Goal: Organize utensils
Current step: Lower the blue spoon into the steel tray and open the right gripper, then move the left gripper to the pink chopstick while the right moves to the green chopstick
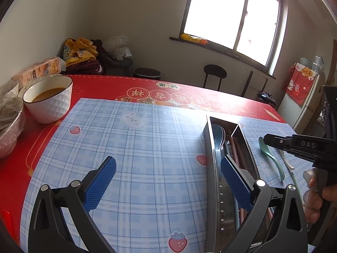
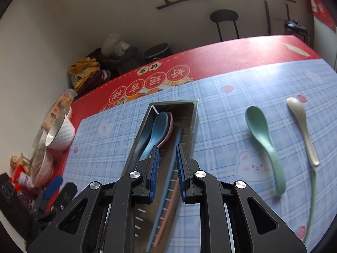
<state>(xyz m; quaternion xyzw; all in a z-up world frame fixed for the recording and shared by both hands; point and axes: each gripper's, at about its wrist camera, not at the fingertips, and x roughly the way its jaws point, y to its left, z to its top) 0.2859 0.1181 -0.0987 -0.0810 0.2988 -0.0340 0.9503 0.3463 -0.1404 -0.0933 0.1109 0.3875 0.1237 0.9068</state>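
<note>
- Landmark: metal utensil tray [image 2: 194, 113] on the blue checked mat [image 2: 221, 130].
- Inside the tray: blue spoon [image 2: 155, 126] lying over a pink spoon [image 2: 171, 124] in one compartment; blue chopstick [image 2: 175, 147] and pink chopstick [image 2: 168, 206] in the adjoining one.
- Beside the tray, on the mat: green spoon [image 2: 265, 143], then white spoon [image 2: 303, 126], then a green chopstick [image 2: 312, 200]; none touch the tray.
- Right gripper [image 2: 167, 168]: above the tray, jaws narrow, nothing gripped.
- Left gripper [image 1: 168, 181]: jaws wide, empty, one pad over the tray's rim.
- White bowl [image 1: 49, 99]: well apart from the tray.
</note>
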